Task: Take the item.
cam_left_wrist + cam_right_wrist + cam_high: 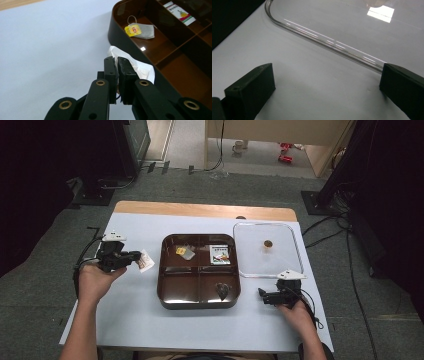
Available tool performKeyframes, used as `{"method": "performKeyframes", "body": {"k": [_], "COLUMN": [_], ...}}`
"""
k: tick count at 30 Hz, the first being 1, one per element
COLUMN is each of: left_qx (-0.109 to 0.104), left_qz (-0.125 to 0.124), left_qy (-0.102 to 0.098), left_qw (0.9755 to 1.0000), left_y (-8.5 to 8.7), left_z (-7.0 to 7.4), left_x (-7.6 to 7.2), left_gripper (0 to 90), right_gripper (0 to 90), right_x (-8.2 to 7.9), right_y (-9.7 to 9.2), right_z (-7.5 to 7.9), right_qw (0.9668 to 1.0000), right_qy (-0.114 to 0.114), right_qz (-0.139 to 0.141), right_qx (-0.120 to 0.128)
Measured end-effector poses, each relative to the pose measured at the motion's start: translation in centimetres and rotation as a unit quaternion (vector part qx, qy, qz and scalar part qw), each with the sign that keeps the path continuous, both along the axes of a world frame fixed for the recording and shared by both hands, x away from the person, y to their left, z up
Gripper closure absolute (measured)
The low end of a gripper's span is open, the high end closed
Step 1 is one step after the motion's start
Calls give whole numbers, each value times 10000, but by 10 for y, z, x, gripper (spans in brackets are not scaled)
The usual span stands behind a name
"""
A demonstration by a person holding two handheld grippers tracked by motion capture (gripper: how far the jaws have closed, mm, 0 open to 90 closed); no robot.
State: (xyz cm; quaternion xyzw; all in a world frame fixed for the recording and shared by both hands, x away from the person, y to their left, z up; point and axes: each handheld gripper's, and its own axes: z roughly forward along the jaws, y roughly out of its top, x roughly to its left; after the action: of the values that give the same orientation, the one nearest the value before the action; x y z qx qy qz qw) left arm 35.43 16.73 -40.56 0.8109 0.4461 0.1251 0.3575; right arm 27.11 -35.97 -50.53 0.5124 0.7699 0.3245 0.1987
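My left gripper (117, 65) has its two black jaws pinched together on a small white paper packet (140, 68), which sticks out past the jaw tips toward the tray; in the high view I see that packet (145, 260) held just left of the tray's left wall, above the table. My right gripper (327, 82) has its jaws spread wide with nothing between them, low over the pale blue-grey table top (125, 310), near the closest edge of a clear rounded-square plastic lid (332, 42) lying flat to the right of the tray. The dark brown four-compartment plastic tray (161, 270) sits mid-table. Its far-left compartment holds a grey tea bag with a yellow tag (140, 30), its far-right one a white printed sachet (220, 254), and its near-right one a small dark item (222, 290) I cannot identify.
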Motion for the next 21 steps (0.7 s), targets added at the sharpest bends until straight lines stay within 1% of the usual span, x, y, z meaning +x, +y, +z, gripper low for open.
{"method": "performKeyframes", "body": {"k": [2,4,6,9,10,15,16,21], "left_qx": [102,76,147,72,91,273,282,242], "left_qz": [53,90,73,95,119,191,215,328], "left_qy": [4,92,167,209,218,368,399,412], "left_qw": [9999,9999,9997,9997,9996,9988,9986,9983], "left_y": [0,0,0,0,0,0,1,6], "left_z": [-5,-11,-17,-24,-26,-39,-41,-48], "left_x": [2,5,7,10,12,17,18,21], "left_gripper": [871,870,870,870,869,866,865,864], "right_gripper": [0,0,0,0,0,0,0,0], "right_x": [0,0,0,0,0,0,0,0], "right_y": [0,0,0,0,0,0,0,0], "right_z": [0,0,0,0,0,0,0,0], "right_qw": [10000,10000,10000,10000,10000,10000,10000,10000], "right_qy": [-2,-1,-4,-3,-3,-5,-7,-4], "right_qz": [1,-1,2,1,2,2,2,2], "right_qx": [-2,-1,-3,-3,-3,-5,-5,-3]}}
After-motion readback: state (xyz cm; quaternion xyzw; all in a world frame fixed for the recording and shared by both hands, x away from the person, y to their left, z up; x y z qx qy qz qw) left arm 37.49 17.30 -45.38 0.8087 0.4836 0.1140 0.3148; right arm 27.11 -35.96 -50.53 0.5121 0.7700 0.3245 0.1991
